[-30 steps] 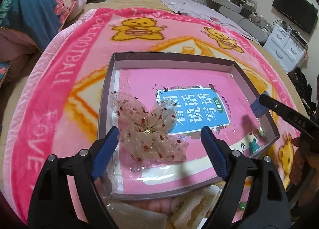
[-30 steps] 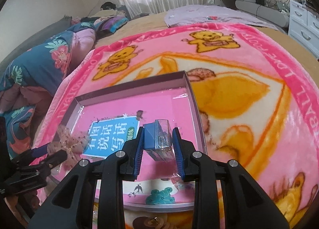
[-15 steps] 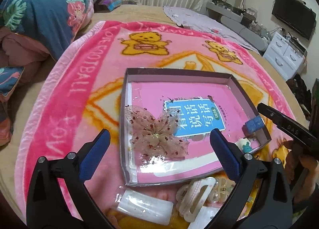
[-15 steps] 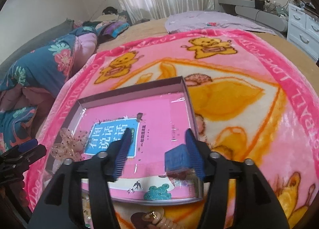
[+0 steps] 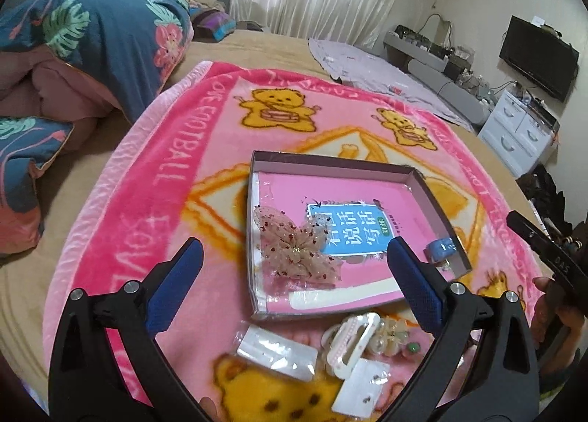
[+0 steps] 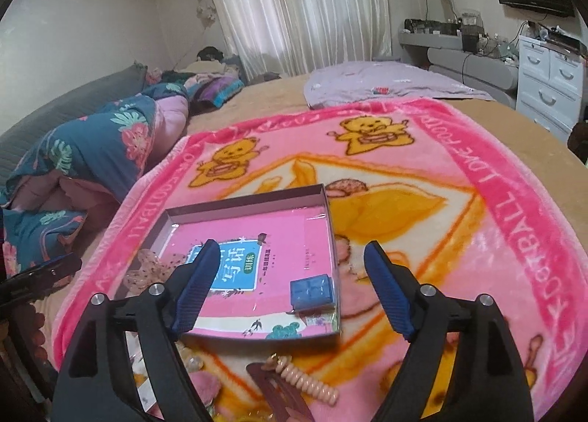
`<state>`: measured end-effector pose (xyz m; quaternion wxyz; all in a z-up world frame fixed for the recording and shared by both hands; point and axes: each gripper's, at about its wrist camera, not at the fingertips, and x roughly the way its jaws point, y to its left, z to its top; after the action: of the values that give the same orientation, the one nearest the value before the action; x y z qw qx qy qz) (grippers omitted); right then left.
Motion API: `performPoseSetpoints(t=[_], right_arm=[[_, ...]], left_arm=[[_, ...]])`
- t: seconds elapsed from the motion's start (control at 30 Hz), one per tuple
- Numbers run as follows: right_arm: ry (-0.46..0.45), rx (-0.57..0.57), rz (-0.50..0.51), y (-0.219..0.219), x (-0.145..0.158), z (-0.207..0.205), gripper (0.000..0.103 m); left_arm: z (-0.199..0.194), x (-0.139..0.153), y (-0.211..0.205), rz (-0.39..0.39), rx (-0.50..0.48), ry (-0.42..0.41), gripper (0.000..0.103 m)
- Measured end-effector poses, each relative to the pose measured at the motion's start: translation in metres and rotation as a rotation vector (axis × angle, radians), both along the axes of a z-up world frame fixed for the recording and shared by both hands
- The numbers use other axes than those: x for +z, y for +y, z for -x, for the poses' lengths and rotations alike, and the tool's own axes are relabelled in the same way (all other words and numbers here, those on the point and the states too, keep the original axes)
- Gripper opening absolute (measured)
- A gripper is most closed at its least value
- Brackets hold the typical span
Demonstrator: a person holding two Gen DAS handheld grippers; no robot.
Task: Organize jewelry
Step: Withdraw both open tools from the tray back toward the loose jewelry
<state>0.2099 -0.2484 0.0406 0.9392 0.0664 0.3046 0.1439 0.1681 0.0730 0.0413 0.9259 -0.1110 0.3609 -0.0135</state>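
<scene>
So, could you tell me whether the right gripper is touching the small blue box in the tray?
Apart. In the right wrist view the right gripper, whose jaws have just been opening, stands open above the small blue box, which lies alone in the tray corner.

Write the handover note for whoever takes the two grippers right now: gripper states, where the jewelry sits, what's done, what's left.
Left gripper: open, empty, above the tray's near edge.
Right gripper: jaws have just been opening, nothing between them; the blue box sits free in the tray's near right corner.
Tray: on the pink blanket; it holds the sheer bow at its left side and the blue box.
Done: bow and box placed.
Left, on the blanket in front of the tray: white hair clip, clear packet, white card, beaded pieces, coil hair tie, brown snap clip.
</scene>
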Motion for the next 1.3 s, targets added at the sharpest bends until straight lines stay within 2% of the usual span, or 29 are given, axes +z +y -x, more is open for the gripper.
performPoseSetpoints(t=[0.33,0.6,1.0,1.3], right_arm=[[-0.057,0.008,0.009,-0.008,0.027,0.044,0.082],[-0.069,0.048,0.023,-0.006,0.032,0.075,0.082],[-0.045,0.106,0.039,-0.001,0.025,0.101,0.082],[-0.005,0.127,0.051,-0.004,0.012,0.113,0.082]], left_arm=[[0.042,0.014,0.005,0.013,0.011,-0.028,0.094],[0.074,0.024,0.002,0.014,0.002,-0.051,0.094],[0.093,0.015,-0.023,-0.011,-0.053,-0.022,0.094],[0.099,-0.005,-0.04,-0.037,-0.096,0.034,0.094]])
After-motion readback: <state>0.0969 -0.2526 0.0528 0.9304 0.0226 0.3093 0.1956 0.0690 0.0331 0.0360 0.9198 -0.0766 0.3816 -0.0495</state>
